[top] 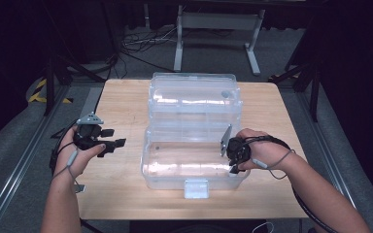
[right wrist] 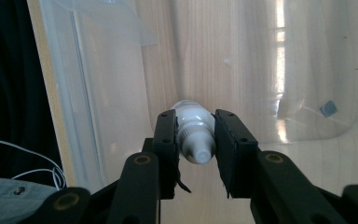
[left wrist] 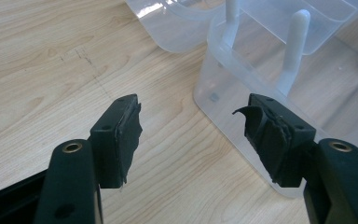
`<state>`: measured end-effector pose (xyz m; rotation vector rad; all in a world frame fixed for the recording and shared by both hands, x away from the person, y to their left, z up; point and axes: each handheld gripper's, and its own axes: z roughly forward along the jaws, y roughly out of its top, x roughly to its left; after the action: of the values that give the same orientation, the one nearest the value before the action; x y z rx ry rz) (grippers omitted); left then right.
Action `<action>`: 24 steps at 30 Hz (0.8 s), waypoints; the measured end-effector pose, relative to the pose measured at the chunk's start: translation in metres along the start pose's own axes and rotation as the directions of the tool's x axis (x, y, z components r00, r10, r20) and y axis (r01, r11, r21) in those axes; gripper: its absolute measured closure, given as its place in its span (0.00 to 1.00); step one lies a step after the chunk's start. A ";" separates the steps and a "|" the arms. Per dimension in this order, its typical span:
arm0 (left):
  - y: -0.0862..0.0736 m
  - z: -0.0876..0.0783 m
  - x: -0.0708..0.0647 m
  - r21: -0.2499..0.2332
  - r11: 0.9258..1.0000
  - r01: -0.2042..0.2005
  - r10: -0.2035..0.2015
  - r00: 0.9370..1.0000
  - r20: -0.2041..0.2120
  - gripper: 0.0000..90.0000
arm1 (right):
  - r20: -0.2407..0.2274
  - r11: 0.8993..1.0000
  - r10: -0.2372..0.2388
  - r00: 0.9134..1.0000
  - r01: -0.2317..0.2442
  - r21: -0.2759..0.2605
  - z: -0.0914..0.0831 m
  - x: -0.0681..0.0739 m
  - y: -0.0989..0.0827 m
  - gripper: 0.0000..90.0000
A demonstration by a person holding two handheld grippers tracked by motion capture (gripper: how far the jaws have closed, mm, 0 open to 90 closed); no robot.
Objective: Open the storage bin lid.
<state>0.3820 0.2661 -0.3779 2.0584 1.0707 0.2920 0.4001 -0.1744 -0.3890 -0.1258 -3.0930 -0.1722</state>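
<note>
Left gripper [left wrist: 191,128] (jaws apart) beside clear plastic box [left wrist: 242,84]

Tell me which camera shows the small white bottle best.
The right gripper view: the white bottle sits close up, clamped between the right tongs above the clear box. In the high view the hand and tongs cover it; the left gripper view gives nothing of it.
</note>
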 end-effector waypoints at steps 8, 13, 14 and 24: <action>0.000 0.000 0.000 0.003 1.000 -0.003 0.003 1.000 0.000 0.40 | 0.002 1.000 0.003 1.000 -0.003 -0.011 0.003 0.001 -0.001 0.79; -0.001 0.001 0.000 0.009 1.000 0.002 -0.002 1.000 -0.004 0.40 | 0.002 1.000 0.001 1.000 -0.001 -0.002 0.002 0.001 -0.002 0.78; -0.001 0.001 0.000 0.009 1.000 0.002 -0.002 1.000 -0.004 0.40 | 0.000 1.000 0.001 1.000 -0.001 -0.007 0.001 0.000 -0.002 0.76; 0.001 0.002 -0.001 0.028 1.000 0.005 -0.005 1.000 0.008 0.41 | 0.017 0.998 0.014 1.000 -0.013 -0.065 -0.019 0.008 -0.004 0.70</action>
<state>0.3835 0.2639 -0.3786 2.0798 1.0808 0.2671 0.3924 -0.1797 -0.3700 -0.1513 -3.1043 -0.2733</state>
